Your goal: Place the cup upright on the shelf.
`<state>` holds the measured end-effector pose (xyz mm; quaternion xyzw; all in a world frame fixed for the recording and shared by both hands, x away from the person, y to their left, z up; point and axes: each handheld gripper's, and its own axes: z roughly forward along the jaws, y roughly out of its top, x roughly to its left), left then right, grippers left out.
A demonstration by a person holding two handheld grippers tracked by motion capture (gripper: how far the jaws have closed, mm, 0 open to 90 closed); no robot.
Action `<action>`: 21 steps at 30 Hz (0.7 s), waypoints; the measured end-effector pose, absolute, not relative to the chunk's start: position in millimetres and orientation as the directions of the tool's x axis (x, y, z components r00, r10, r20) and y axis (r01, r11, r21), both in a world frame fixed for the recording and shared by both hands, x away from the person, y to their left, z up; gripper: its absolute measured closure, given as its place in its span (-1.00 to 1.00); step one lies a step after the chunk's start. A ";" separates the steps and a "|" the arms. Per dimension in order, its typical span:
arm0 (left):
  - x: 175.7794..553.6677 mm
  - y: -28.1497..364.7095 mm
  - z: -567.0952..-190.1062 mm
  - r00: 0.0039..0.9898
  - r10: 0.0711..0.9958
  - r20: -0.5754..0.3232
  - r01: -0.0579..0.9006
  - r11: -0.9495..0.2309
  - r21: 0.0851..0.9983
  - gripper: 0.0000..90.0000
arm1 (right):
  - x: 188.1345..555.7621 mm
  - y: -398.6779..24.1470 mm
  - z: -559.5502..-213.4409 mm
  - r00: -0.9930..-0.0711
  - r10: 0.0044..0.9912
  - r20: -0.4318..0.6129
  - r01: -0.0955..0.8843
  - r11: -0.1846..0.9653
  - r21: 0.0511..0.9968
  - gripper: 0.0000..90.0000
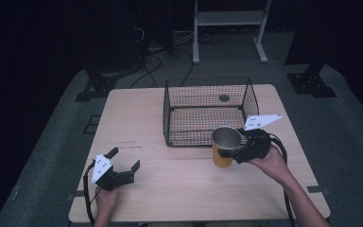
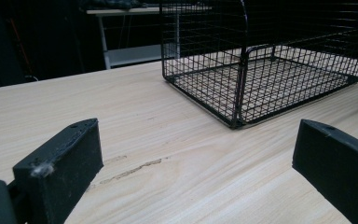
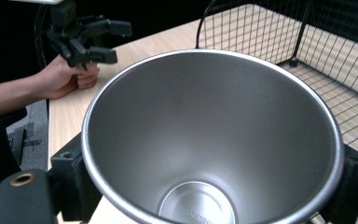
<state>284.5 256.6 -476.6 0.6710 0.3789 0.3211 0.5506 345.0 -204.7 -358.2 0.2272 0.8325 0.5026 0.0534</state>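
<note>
Jaws of right gripper [image 1: 234, 152] clamped on yellow cup [image 1: 225, 147], centre-right of frame, held upright beside wire basket [image 1: 170, 113], likely for placing inside. Left gripper [image 1: 125, 165] jaws spread, parked lower left.

yellow cup [image 1: 223, 147], black wire basket [image 1: 208, 111]

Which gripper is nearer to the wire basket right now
Right. The right gripper holds the yellow cup just in front of the wire basket; the left gripper sits open, farther off near the table's front-left.
</note>
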 end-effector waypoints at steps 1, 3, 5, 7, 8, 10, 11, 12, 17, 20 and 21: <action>284.5 256.5 -476.6 0.507 0.862 0.014 0.154 -0.107 0.982 -0.98 | 347.2 -204.3 -355.6 -0.893 0.427 0.140 0.323 0.394 0.860 -0.71; 284.5 256.5 -476.6 0.508 0.861 0.016 0.152 -0.108 0.982 -0.98 | 353.3 -203.6 -348.5 -0.897 0.420 0.138 0.318 0.395 0.862 -0.71; 284.7 256.9 -476.6 0.508 0.861 0.014 0.154 -0.107 0.982 -0.98 | 361.4 -202.4 -340.5 -0.900 0.411 0.143 0.316 0.392 0.864 -0.71; 284.7 257.0 -476.6 0.508 0.861 0.011 0.155 -0.104 0.982 -0.98 | 367.8 -200.2 -334.8 -0.902 0.409 0.138 0.311 0.393 0.866 -0.71; 284.8 257.0 -476.6 0.508 0.861 0.012 0.154 -0.104 0.982 -0.98 | 373.3 -197.8 -331.5 -0.904 0.403 0.145 0.315 0.397 0.862 -0.71; 284.7 256.8 -476.6 0.509 0.861 0.014 0.153 -0.107 0.982 -0.98 | 381.1 -193.9 -327.8 -0.906 0.399 0.142 0.314 0.406 0.858 -0.71; 284.5 256.7 -476.6 0.510 0.860 0.017 0.152 -0.110 0.982 -0.98 | 384.5 -192.2 -326.6 -0.905 0.402 0.140 0.314 0.410 0.856 -0.71; 284.5 256.6 -476.6 0.510 0.860 0.018 0.151 -0.111 0.982 -0.98 | 391.7 -188.8 -324.1 -0.905 0.401 0.144 0.318 0.412 0.853 -0.71; 284.5 256.5 -476.6 0.512 0.859 0.016 0.151 -0.109 0.982 -0.98 | 418.2 -174.1 -314.5 -0.906 0.400 0.139 0.314 0.414 0.854 -0.71; 284.5 256.6 -476.6 0.513 0.858 0.017 0.150 -0.110 0.983 -0.98 | 427.1 -169.0 -313.2 -0.903 0.407 0.138 0.317 0.414 0.853 -0.71; 284.4 256.5 -476.6 0.514 0.857 0.018 0.150 -0.110 0.983 -0.98 | 430.6 -167.1 -313.2 -0.903 0.406 0.141 0.320 0.415 0.852 -0.71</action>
